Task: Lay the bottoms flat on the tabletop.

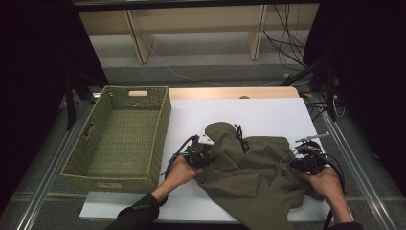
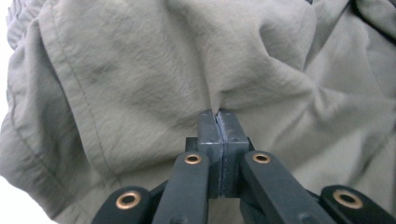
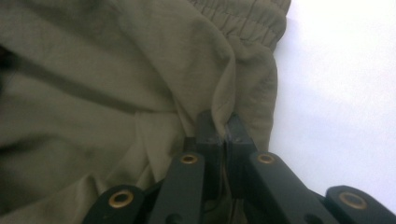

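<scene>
Fabric fills what I see nearest: in the left gripper view my left tongs (image 2: 218, 122) have their jaws pressed together, with a pinched ridge of the olive garment (image 2: 140, 84) rising from between the pads. In the right gripper view my right tongs (image 3: 219, 123) are likewise closed, a fold of the same garment (image 3: 116, 70) caught between the jaws, just beside the gathered elastic hem (image 3: 243, 18); past that hem lies bare white worktop (image 3: 336, 93).

From the high view I get the layout that the close views cannot give. My left hand (image 1: 179, 171) and right hand (image 1: 325, 181) come in from the near edge, the left tongs (image 1: 203, 152) gripping the garment's left side and the right tongs (image 1: 299, 160) its right side. The garment (image 1: 249, 177) lies crumpled on the white worktop (image 1: 268, 112), its lower part hanging over the near edge. A black drawstring (image 1: 241, 136) lies on its upper part. To the left, beside the worktop, stands a green woven basket (image 1: 163, 120), apart from the garment. Farther back I see wooden shelving (image 1: 191, 24) and cables (image 1: 287, 33) on the floor.
</scene>
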